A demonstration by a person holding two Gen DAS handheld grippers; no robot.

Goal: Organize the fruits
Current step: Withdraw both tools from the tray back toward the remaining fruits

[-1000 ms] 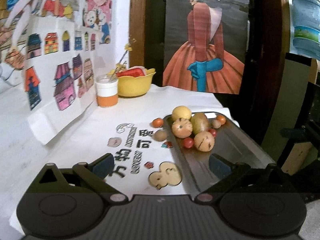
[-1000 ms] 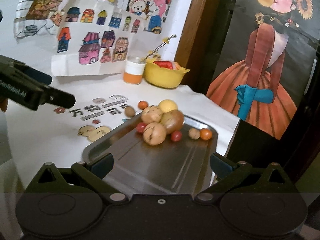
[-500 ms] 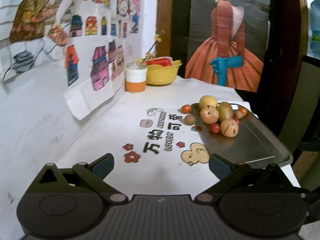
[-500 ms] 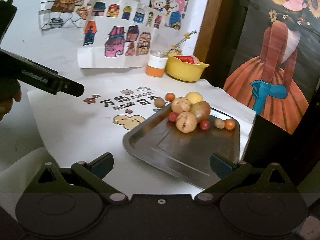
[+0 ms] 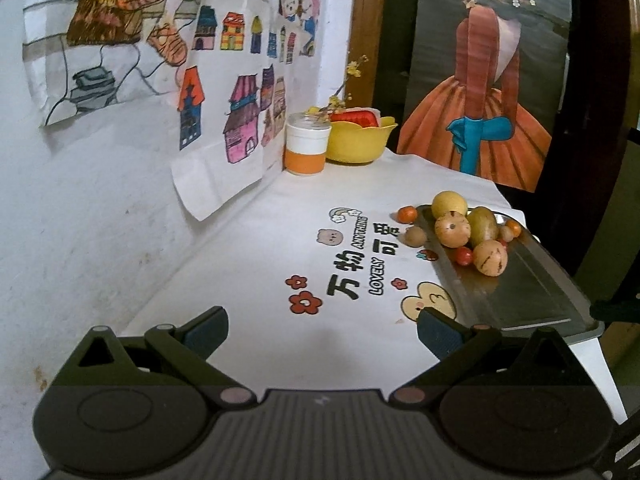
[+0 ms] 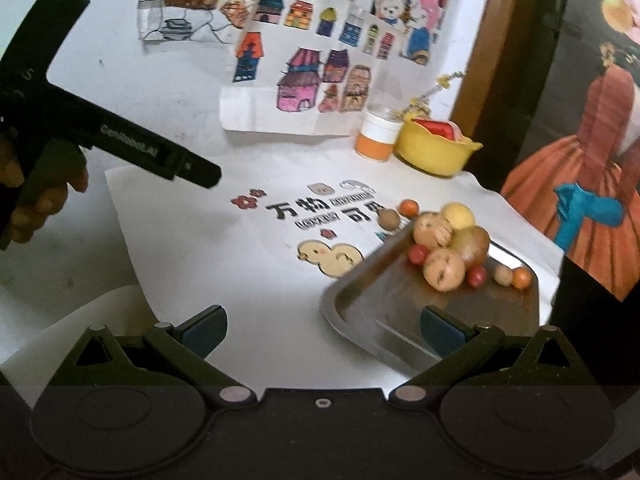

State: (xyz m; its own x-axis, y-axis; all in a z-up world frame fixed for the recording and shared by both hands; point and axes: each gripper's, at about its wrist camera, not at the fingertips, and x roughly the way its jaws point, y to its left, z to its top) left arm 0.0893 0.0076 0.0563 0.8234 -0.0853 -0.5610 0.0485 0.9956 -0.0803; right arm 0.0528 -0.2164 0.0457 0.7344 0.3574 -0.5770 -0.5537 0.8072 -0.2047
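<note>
A metal tray (image 5: pixel 532 296) (image 6: pixel 384 300) lies on the white printed cloth at the table's right side. At its far end sits a pile of fruit: a yellow round fruit (image 5: pixel 449 204) (image 6: pixel 458 216), striped tan melons (image 5: pixel 490 258) (image 6: pixel 444 269), a green-brown fruit (image 5: pixel 483 225) (image 6: pixel 471 245) and small red tomatoes (image 5: pixel 464 256) (image 6: pixel 418 255). A small orange fruit (image 5: pixel 408 214) (image 6: pixel 409 207) and a brown one (image 5: pixel 415 236) (image 6: pixel 389 219) rest on the cloth beside the tray. My left gripper (image 5: pixel 322 330) is open and holds nothing, well short of the tray. My right gripper (image 6: pixel 323 330) is open over the tray's near corner.
A yellow bowl (image 5: pixel 356 142) (image 6: pixel 434 152) with something red in it and an orange-and-white jar (image 5: pixel 306 150) (image 6: pixel 376 138) stand at the back by the wall. Drawings hang on the left wall (image 5: pixel 120 184). A hand holds the left gripper's body (image 6: pixel 112 140). The table edge drops off at right.
Both grippers have pulled back and away from the tray, so the fruit looks smaller and farther. The left view has swung left toward the wall. Both stay open.
</note>
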